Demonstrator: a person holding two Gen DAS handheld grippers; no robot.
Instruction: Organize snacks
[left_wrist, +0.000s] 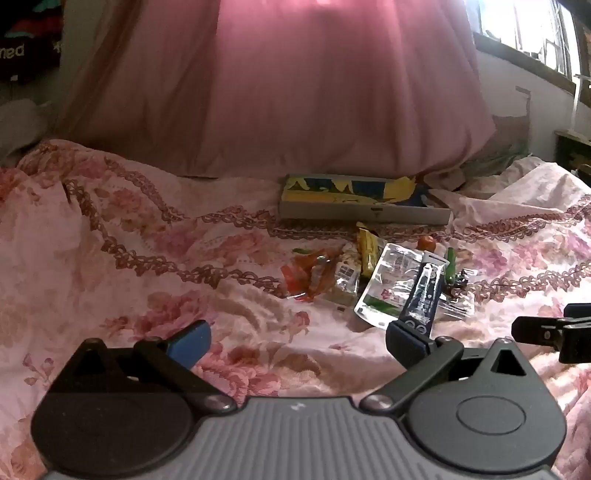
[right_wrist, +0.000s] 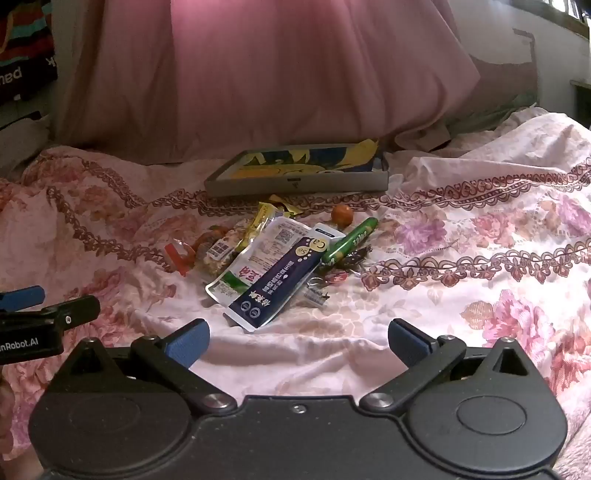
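Wrappers (right_wrist: 325, 280) half-hidden under dark pouch (right_wrist: 275, 284)

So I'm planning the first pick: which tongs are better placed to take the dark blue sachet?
Probably the right tongs. In their view the dark blue sachet lies just ahead, near centre between open jaws. For the left tongs, also open, it sits off to their right side.

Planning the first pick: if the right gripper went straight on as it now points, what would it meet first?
Probably the dark blue sachet, nearest of the pile; the open right gripper has only bare bedspread before it. Depth is unclear.
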